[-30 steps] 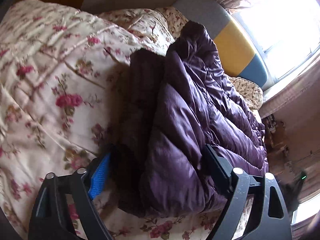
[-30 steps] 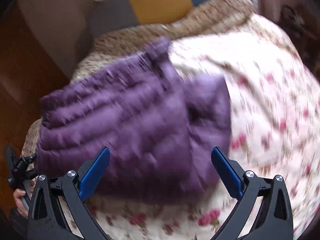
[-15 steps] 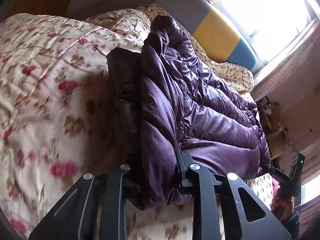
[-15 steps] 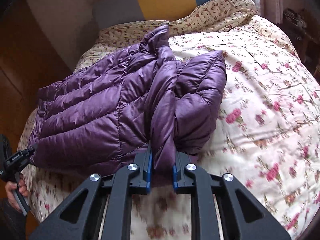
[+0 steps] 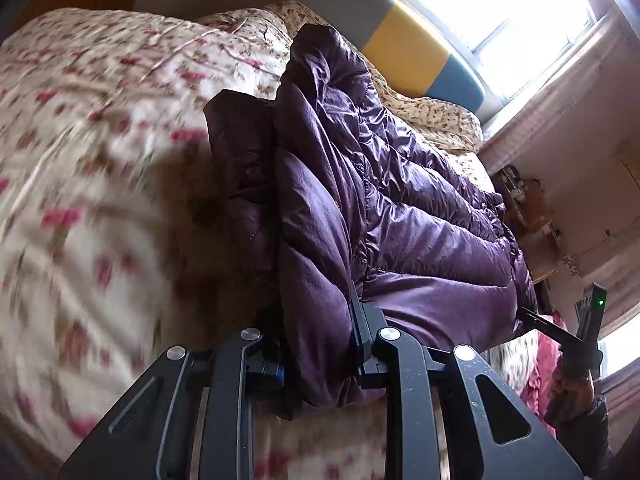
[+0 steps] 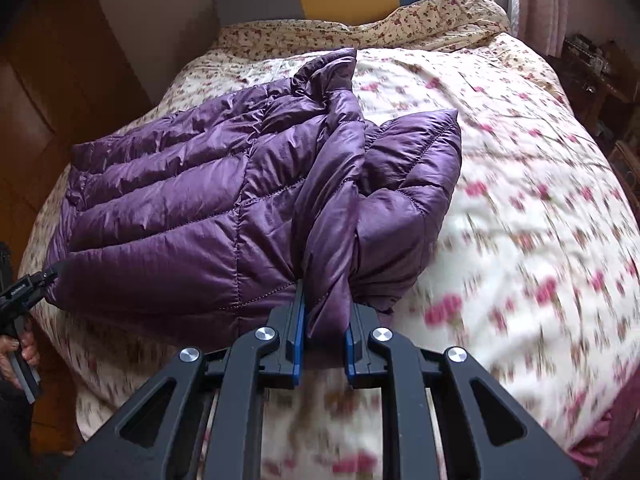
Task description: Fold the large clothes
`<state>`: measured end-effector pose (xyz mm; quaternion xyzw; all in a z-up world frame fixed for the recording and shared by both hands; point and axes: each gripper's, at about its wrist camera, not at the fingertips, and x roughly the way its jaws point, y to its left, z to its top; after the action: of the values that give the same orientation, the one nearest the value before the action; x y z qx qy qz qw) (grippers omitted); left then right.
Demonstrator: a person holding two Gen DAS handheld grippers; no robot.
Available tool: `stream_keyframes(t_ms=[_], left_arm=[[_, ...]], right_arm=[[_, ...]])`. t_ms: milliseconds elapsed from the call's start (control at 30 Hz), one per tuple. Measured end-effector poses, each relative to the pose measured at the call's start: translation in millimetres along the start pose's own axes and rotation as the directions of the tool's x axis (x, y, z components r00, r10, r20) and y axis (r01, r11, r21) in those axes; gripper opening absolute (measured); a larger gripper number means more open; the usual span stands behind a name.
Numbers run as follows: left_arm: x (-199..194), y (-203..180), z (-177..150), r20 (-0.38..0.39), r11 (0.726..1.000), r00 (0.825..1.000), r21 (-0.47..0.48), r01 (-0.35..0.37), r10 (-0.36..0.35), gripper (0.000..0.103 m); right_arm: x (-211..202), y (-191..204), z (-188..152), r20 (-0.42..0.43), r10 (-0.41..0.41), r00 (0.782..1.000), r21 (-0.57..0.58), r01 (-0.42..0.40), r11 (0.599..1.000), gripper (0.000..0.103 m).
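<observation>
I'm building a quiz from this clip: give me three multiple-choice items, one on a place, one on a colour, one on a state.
1. Where does the jacket lie?
A. on the floral bedspread
B. on a chair
C. on the floor

2. What colour is the jacket?
A. green
B. purple
C. white

3. How are the right tongs?
A. wide open
B. out of view
C. shut on the jacket

Answers: 1 A, the flowered cover surrounds it; 2 B, its quilted fabric is purple in both views; 3 C, a fold is pinched between the blue pads. The left tongs grip it too.
</observation>
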<state>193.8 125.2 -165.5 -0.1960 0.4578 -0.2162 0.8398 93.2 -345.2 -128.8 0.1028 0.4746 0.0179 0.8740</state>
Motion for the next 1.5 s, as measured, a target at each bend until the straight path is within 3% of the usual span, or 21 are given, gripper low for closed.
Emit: stream_keyframes(t_ms=[267, 333, 367, 400, 433, 467, 667, 833, 1067, 1133, 1200, 1233, 1300, 1400, 1500], left_arm=[[-29, 1, -48, -0.02, 1.0, 1.0, -0.016, -0.003, 0.003, 0.023], [-35, -1, -51, -0.029, 1.0, 1.0, -0.021, -0.001, 0.001, 0.024], [-39, -2, -51, -0.023, 1.0, 1.0, -0.018, -0.018, 0.018, 0.03], [-42, -1, -51, -0.02, 0.999, 0.999, -0.019, -0.03, 0.03, 0.046], [-49, -1, -48, -0.01, 0.999, 1.0, -0.025, -0.029, 0.029, 0.062], [-55, 0, -44, 0.015, 0.999, 0.999, -0.033, -0.032, 0.032, 0.065], [-69, 1, 2, 0.099, 0.997, 0.994, -0.056, -0.043, 0.049, 0.066], [-43, 3, 44, 0.101, 0.992, 0.993, -0.119, -0.04, 0.053, 0.066], [3, -3, 86, 0.052, 0.982, 0.996, -0.179, -0.059, 0.069, 0.062], [17, -4, 91, 0.022, 0.979, 0.995, -0.18, -0.095, 0.1, 0.047], [25, -5, 92, 0.004, 0.976, 0.99, -0.167, -0.136, 0.139, 0.031], [29, -7, 92, -0.002, 0.977, 0.988, -0.149, -0.151, 0.153, 0.022], [33, -13, 93, 0.01, 0.976, 0.981, -0.109, -0.19, 0.193, 0.016], [36, -21, 95, 0.034, 0.967, 0.968, -0.058, -0.247, 0.25, 0.015], [47, -31, 96, 0.056, 0.944, 0.943, 0.019, -0.33, 0.328, 0.015]], right_arm=[[-23, 15, -46, -0.037, -0.058, 0.998, -0.065, 0.056, 0.996, 0.014], [-25, 15, -49, -0.048, -0.079, 0.996, -0.075, 0.075, 0.994, 0.024], [-27, 16, -49, -0.048, -0.098, 0.994, -0.083, 0.093, 0.992, 0.038], [-29, 15, -48, -0.042, -0.1, 0.994, -0.083, 0.097, 0.992, 0.06], [-33, 14, -47, -0.031, -0.103, 0.994, -0.087, 0.1, 0.991, 0.067], [-37, 14, -45, -0.019, -0.115, 0.993, -0.096, 0.113, 0.989, 0.067], [-55, 5, -5, 0.063, -0.092, 0.994, -0.041, 0.095, 0.995, 0.077], [-24, 2, 46, 0.083, -0.064, 0.994, 0.038, 0.061, 0.997, 0.079], [45, -6, 99, 0.009, -0.049, 0.999, 0.146, 0.047, 0.988, 0.073], [58, -10, 103, -0.017, -0.021, 1.0, 0.17, 0.023, 0.985, 0.057], [64, -6, 104, -0.025, -0.009, 1.0, 0.153, 0.013, 0.988, 0.027], [62, -1, 102, -0.01, -0.025, 1.0, 0.129, 0.026, 0.991, 0.02], [55, 6, 99, 0.031, -0.069, 0.997, 0.086, 0.066, 0.994, 0.009], [48, 15, 97, 0.083, -0.153, 0.985, 0.047, 0.149, 0.988, 0.007], [56, 25, 96, 0.102, -0.253, 0.962, -0.007, 0.255, 0.967, 0.007]])
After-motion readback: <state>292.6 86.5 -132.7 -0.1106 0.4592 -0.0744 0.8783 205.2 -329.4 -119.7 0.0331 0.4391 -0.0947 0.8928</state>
